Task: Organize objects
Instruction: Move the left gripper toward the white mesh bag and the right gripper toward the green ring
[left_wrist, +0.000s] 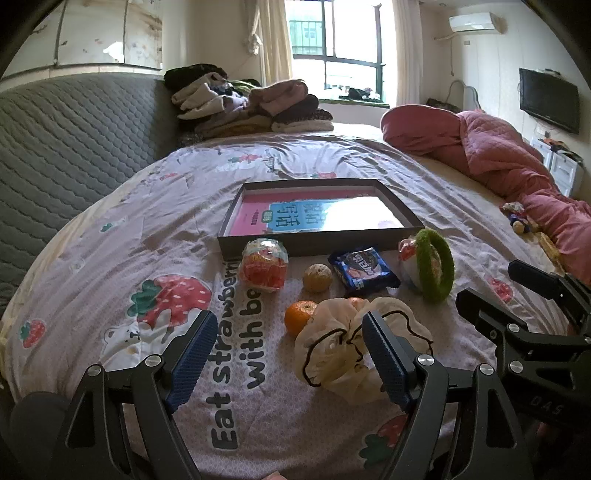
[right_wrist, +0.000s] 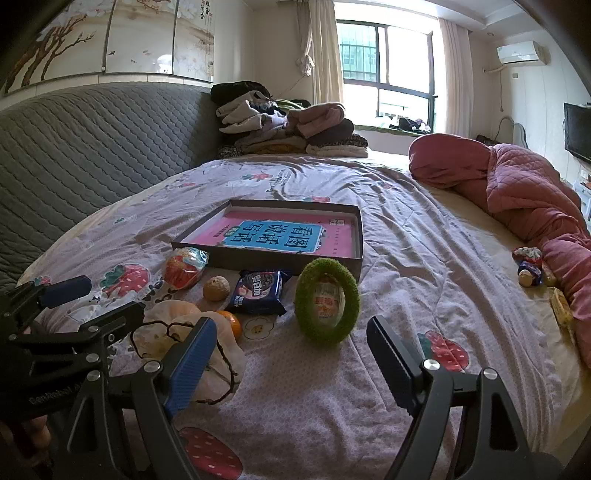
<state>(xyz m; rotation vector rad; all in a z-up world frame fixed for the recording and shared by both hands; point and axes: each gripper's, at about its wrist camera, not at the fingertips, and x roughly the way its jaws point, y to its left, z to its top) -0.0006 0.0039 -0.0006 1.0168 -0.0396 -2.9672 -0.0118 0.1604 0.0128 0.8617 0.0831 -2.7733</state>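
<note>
left claw (left_wrist: 286, 354): open, empty | right claw (right_wrist: 291, 360): open, empty | ring (right_wrist: 327, 301): upright on bed, dead ahead of right claw, just short of box (right_wrist: 360, 236) | bag (left_wrist: 347, 347): at left claw's right finger | nearer ring: right

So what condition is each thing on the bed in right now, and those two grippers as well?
Left gripper: open, nothing held.
Right gripper: open, nothing held.
Shallow box: lidless, a pink and blue book flat inside.
Blue snack packet: sealed, lying flat.
Green ring: propped upright against a snack packet.
Plastic bag: crumpled, mouth open.
Orange: unpeeled, beside the bag.
Brownish fruit: whole, standing alone.
Red wrapped snack: sealed.
</note>
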